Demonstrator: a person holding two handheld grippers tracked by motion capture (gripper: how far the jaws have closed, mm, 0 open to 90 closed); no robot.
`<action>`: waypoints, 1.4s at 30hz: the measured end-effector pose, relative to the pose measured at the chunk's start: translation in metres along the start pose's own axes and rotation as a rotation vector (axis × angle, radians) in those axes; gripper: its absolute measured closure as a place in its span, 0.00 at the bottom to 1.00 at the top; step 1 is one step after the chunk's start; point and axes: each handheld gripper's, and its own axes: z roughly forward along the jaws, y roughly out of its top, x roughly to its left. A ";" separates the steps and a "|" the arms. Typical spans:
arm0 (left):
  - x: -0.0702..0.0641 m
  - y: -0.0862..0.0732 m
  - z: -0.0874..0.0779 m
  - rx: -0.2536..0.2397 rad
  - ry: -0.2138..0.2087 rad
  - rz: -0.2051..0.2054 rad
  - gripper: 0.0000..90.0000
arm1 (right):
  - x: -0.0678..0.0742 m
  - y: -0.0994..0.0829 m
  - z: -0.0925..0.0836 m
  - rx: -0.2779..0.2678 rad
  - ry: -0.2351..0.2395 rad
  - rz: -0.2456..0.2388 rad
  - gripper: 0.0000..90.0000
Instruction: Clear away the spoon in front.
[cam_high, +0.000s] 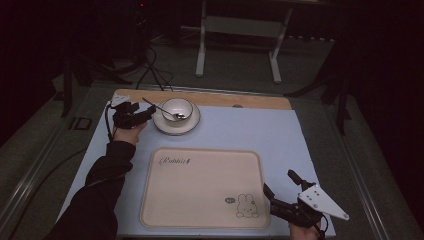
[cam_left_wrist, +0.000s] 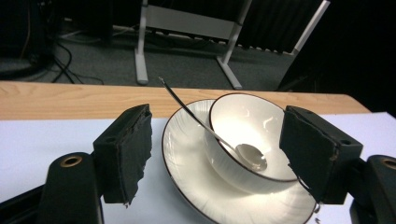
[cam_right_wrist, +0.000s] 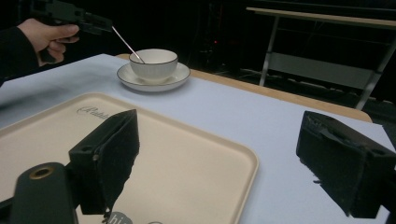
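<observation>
Left gripper sits just left of the saucer, jaws apart with nothing pinched; in its own view the pads straddle the saucer's near rim and the bowl. The bowl stands on the saucer at the far left of the blue mat, with a spoon inside, its handle slanting up and out toward this gripper. Right gripper is parked at the near right edge, just beside the tray, jaws wide and empty. Risks, as I judge them: the spoon handle lies in the approach line, so a jaw could knock it, flipping the spoon out or rattling the bowl. Pinching only the thin saucer rim could tilt it, and the bowl, loose on glazed china, could slide off. A grab at the bowl wall may slip on the smooth curve. Surroundings: the wooden table edge is just behind the saucer, leaving little room for a push that way. Nothing lies between saucer and tray.
</observation>
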 end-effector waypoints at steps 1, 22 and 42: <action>0.001 0.000 0.002 -0.002 0.004 -0.009 0.32 | 0.000 0.000 0.000 0.000 0.001 0.000 0.15; 0.009 0.003 0.034 -0.020 0.042 -0.134 0.65 | -0.002 -0.001 0.000 0.007 0.005 0.006 0.15; 0.008 0.002 0.037 -0.072 0.008 -0.217 0.96 | -0.002 -0.001 0.000 0.009 0.009 0.008 0.15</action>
